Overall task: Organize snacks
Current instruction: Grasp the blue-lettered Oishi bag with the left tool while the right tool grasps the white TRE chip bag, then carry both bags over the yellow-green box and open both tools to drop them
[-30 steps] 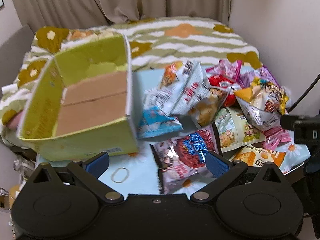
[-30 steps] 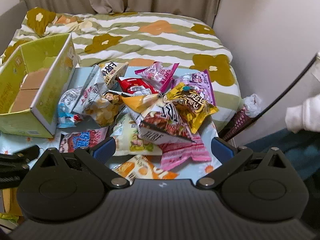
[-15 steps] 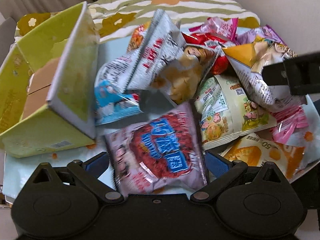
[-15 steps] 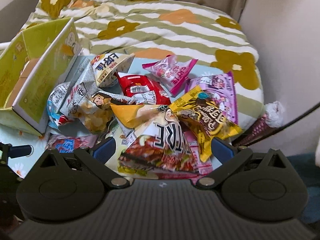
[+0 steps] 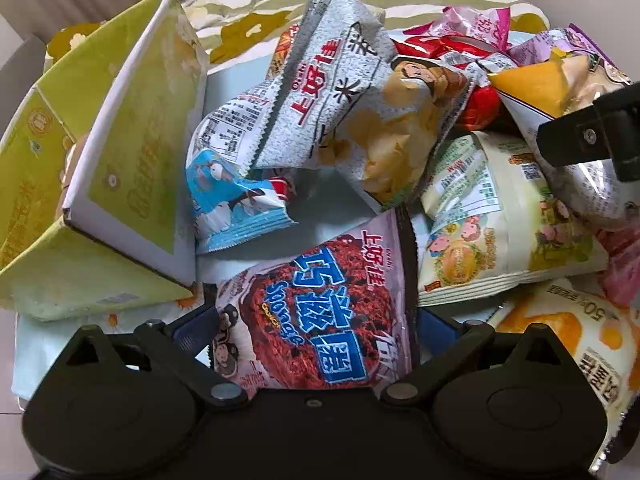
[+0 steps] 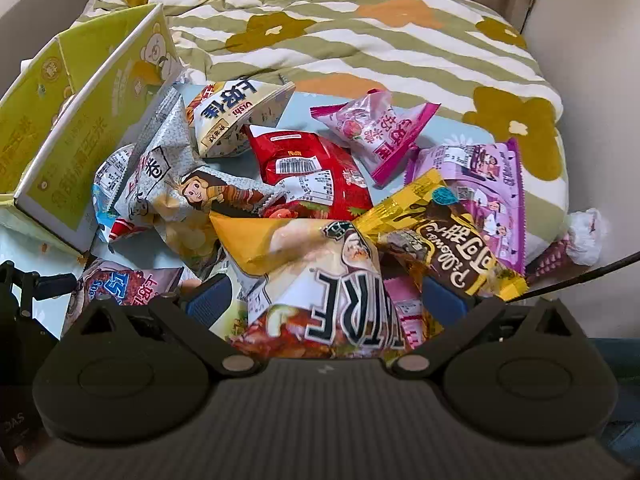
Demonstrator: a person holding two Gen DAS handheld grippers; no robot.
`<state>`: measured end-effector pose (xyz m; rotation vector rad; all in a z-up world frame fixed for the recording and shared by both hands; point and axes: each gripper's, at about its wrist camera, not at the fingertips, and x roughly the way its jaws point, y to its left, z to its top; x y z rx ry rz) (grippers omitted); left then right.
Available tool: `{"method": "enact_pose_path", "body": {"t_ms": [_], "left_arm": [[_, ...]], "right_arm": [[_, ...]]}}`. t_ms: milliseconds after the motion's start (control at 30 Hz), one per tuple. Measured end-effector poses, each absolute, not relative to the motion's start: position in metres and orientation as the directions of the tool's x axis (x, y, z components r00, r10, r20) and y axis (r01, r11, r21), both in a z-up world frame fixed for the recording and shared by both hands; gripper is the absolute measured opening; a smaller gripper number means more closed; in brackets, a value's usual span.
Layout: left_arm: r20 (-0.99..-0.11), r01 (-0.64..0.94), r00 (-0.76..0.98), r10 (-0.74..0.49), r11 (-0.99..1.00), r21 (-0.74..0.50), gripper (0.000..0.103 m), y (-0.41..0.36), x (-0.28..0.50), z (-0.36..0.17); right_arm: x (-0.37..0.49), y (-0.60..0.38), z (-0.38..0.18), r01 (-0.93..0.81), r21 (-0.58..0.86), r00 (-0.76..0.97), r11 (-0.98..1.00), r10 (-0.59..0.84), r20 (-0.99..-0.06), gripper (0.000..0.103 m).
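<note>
A pile of snack bags lies on a light blue table. My left gripper [image 5: 314,328] is open, its jaws on either side of a purple and red chocolate snack bag [image 5: 316,312]. My right gripper [image 6: 326,300] is open, its jaws on either side of a yellow and white bag with black letters [image 6: 320,276]. A green cardboard box [image 5: 100,152] stands open at the left; it also shows in the right wrist view [image 6: 80,136]. A grey chip bag [image 5: 340,92] and a small blue bag [image 5: 236,204] lie beside the box.
A cream bag [image 5: 500,232] and an orange bag [image 5: 568,344] lie right of the left gripper. A red bag [image 6: 312,172], pink bag [image 6: 376,132], purple bag [image 6: 480,176] and yellow chocolate bag [image 6: 448,224] lie beyond the right gripper. A floral blanket [image 6: 360,32] lies behind.
Both grippers have moved forward and down into the pile. The purple bag now sits between the left jaws, the yellow and white bag between the right jaws.
</note>
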<state>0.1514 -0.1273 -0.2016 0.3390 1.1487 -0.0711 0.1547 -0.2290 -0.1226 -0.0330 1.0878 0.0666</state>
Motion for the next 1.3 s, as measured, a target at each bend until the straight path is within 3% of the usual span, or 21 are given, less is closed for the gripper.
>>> {"method": "enact_pose_path", "body": {"t_ms": [333, 567, 833, 1300], "left_arm": [[-0.901, 0.256, 0.419, 0.113, 0.937, 0.236, 0.075, -0.109, 0.152, -0.21], [-0.891, 0.27, 0.435, 0.129, 0.925, 0.266, 0.065, -0.106, 0.146, -0.206], [-0.89, 0.267, 0.438, 0.125, 0.928, 0.262, 0.059, -0.095, 0.143, -0.188], [-0.837, 0.212, 0.537, 0.107, 0.943, 0.256, 0.059, -0.081, 0.107, -0.111]], "right_arm": [[0.159, -0.232, -0.134, -0.08, 0.069, 0.419, 0.994, 0.096, -0.903, 0.103], [0.161, -0.23, -0.139, -0.081, 0.067, 0.399, 0.994, 0.094, -0.912, 0.099], [0.157, -0.231, -0.133, -0.053, 0.087, 0.406, 0.995, 0.101, -0.908, 0.082], [0.13, -0.224, -0.084, -0.062, 0.125, 0.475, 0.99, 0.139, -0.869, 0.078]]}}
